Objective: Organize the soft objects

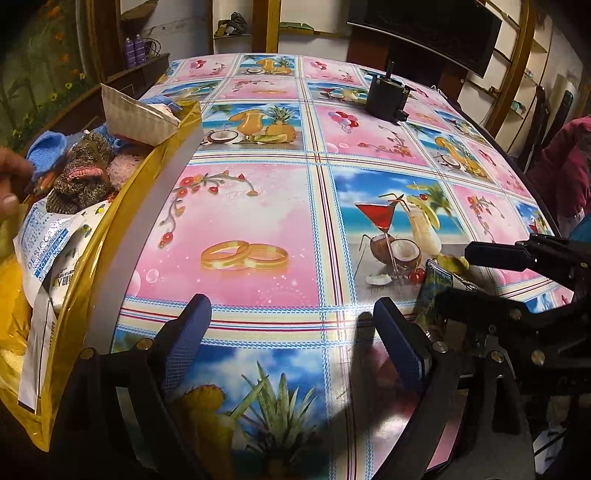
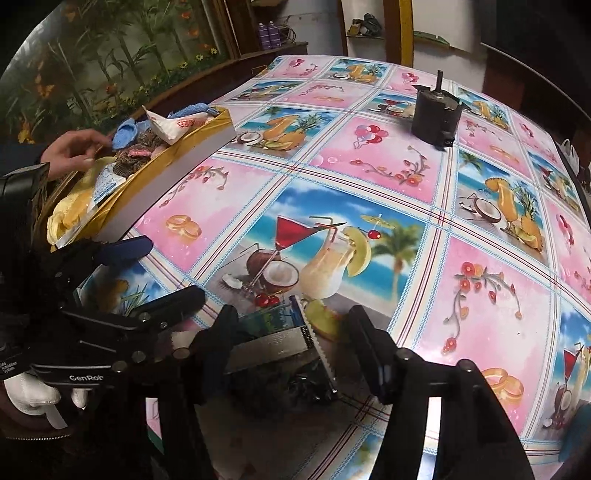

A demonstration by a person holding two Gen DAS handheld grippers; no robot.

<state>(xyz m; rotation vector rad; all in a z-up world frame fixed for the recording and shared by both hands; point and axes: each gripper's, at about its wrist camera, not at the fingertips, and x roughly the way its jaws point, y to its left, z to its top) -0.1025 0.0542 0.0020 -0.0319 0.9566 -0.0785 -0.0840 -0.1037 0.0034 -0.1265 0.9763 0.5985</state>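
We note a glossy printed oilcloth on the surface (image 1: 258, 206). The yellow box (image 1: 110, 236) looks like shiny plastic film; inside lie knitted woolly cloths (image 1: 79, 166), fuzzy blue cloth (image 1: 44, 151) and paper sachets (image 1: 40, 236). Fingers (image 1: 192, 325) carry matt blue pads.

I see the table (image 1: 280, 206) covered by a glossy oilcloth printed in squares: pink panels with gold rings and flowers, blue beach panels with cocktails, coconuts and pineapples. A black boxy device (image 1: 386, 101) with a thin upright stem stands on it at about one o'clock in my left view, well apart from everything else. Beyond it at one o'clock hangs a dark screen (image 1: 424, 33). At eleven o'clock, two purple spray cans (image 1: 133, 51) stand on a wooden shelf, beside a flower-painted wall (image 2: 110, 62).
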